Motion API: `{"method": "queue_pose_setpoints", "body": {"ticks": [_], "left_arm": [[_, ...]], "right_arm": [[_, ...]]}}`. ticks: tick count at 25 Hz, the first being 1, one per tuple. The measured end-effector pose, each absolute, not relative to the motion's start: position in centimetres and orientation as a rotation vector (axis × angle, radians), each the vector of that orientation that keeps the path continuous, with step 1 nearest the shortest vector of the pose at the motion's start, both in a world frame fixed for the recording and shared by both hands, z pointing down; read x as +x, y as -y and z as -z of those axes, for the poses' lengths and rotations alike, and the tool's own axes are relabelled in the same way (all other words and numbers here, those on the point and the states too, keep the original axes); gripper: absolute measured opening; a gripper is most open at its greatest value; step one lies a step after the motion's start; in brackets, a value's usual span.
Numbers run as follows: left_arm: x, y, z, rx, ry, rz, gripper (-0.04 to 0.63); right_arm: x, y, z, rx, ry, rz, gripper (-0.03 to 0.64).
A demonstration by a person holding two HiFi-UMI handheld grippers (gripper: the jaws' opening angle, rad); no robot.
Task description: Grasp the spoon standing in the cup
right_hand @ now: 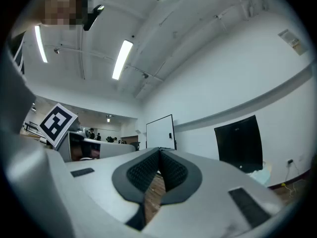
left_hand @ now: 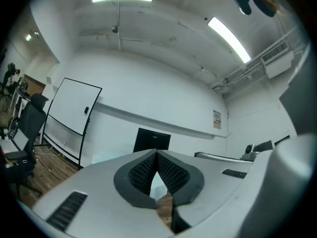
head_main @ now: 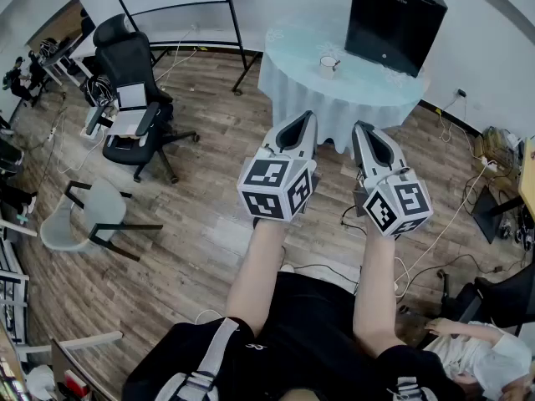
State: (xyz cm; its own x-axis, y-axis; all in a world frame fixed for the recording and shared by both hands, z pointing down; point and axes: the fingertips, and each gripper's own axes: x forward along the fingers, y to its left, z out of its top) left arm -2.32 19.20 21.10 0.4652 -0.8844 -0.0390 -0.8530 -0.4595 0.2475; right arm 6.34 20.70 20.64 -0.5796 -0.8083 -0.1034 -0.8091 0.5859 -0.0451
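Note:
A white cup point(head_main: 328, 66) stands on a round table with a pale cloth point(head_main: 292, 57), far ahead in the head view. The spoon in it is too small to make out. I hold both grippers up side by side over the wooden floor, well short of the table. My left gripper point(head_main: 307, 118) points toward the table, its ribbed pads meeting at the tips with nothing between them point(left_hand: 156, 153). The right gripper point(head_main: 360, 128) sits just to its right, also shut and empty point(right_hand: 159, 151). Neither gripper view shows the cup.
A black screen point(head_main: 393, 19) stands at the table's back right. A whiteboard stand point(head_main: 238, 53) is left of the table. A black office chair point(head_main: 129, 98) and a grey chair point(head_main: 92, 215) are at left. Cables point(head_main: 435, 241) cross the floor; a person point(head_main: 481, 349) is at lower right.

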Motion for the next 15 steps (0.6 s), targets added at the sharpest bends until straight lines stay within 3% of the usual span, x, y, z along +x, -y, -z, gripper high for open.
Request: {"method": "queue_pose_setpoints", "body": {"ticks": [15], "left_arm": [[-7.4,-17.1,-22.2,2.464,1.509,0.262,0.0]], "right_arm": [[1.8,-19.6,-20.9,-1.391,-2.72,-0.075,0.003]]}}
